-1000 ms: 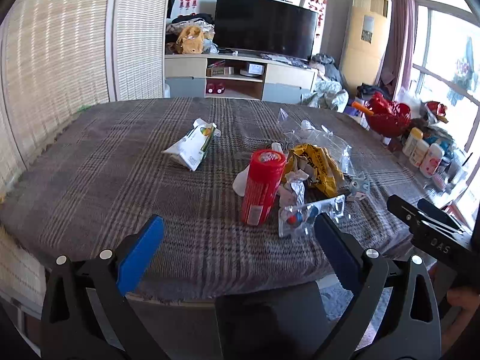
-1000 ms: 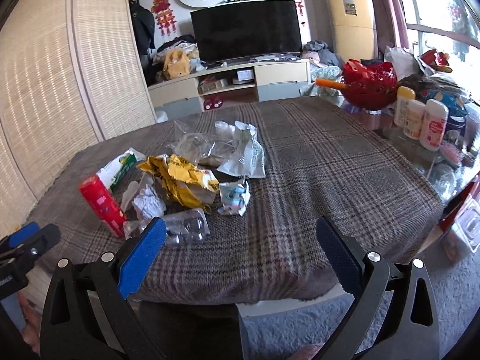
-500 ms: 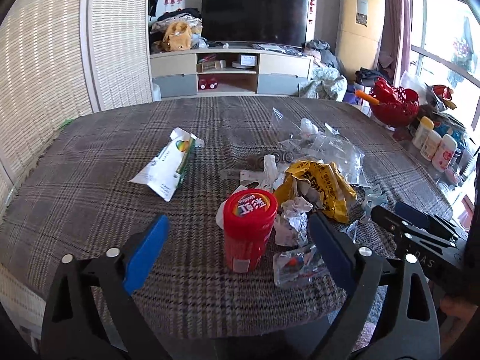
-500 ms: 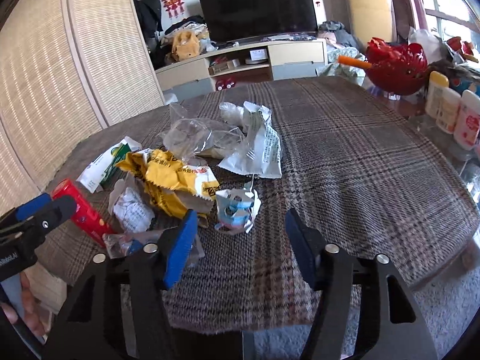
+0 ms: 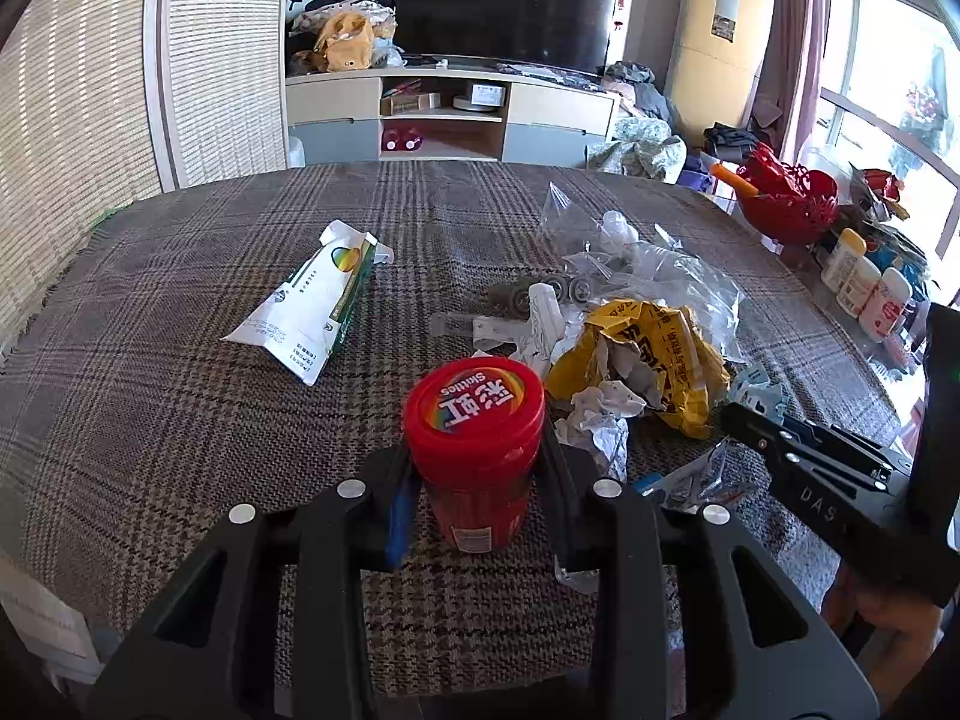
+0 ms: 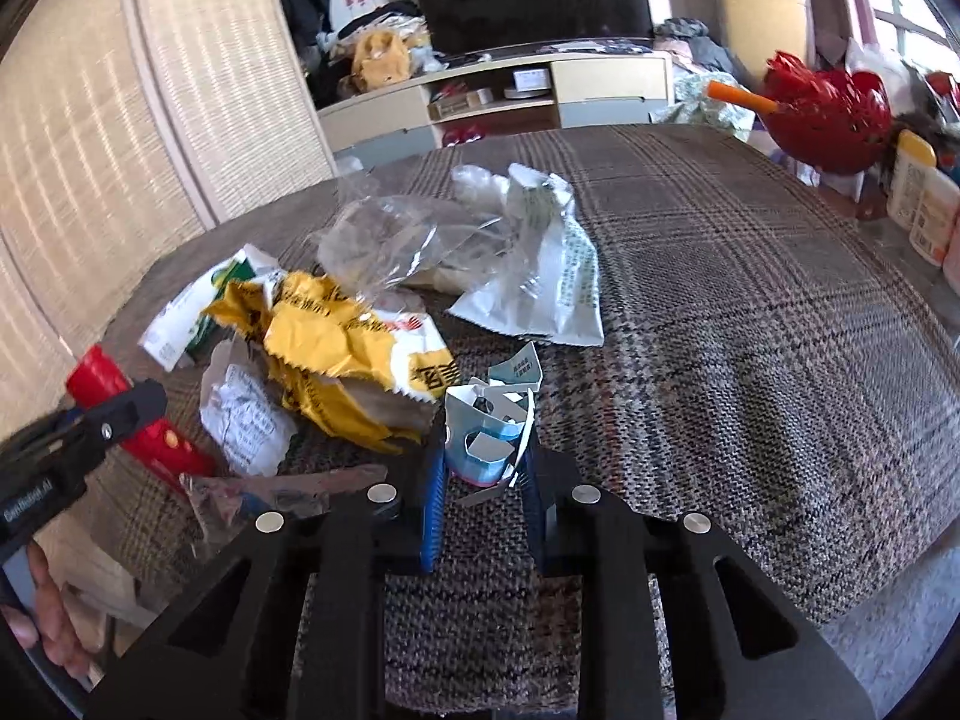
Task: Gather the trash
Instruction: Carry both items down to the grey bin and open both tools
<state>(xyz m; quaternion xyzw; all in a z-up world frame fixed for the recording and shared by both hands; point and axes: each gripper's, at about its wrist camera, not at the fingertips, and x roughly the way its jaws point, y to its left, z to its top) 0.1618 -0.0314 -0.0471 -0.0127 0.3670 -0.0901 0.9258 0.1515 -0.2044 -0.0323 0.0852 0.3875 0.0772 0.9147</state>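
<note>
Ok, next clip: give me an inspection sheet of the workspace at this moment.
Surface: table under a plaid cloth.
Job's things: upright red candy jar; crumpled blue-white wrapper; yellow wrapper; white-green carton lying flat; clear plastic bags; white pouch.
Clutter: red basket and white bottles at the far side.
Grippers: left gripper closing, jar between its jaws; right gripper closing, blue-white wrapper between its jaws.
Cables: nothing seen.
Surroundings: television on a low cabinet, woven screen, window.
</note>
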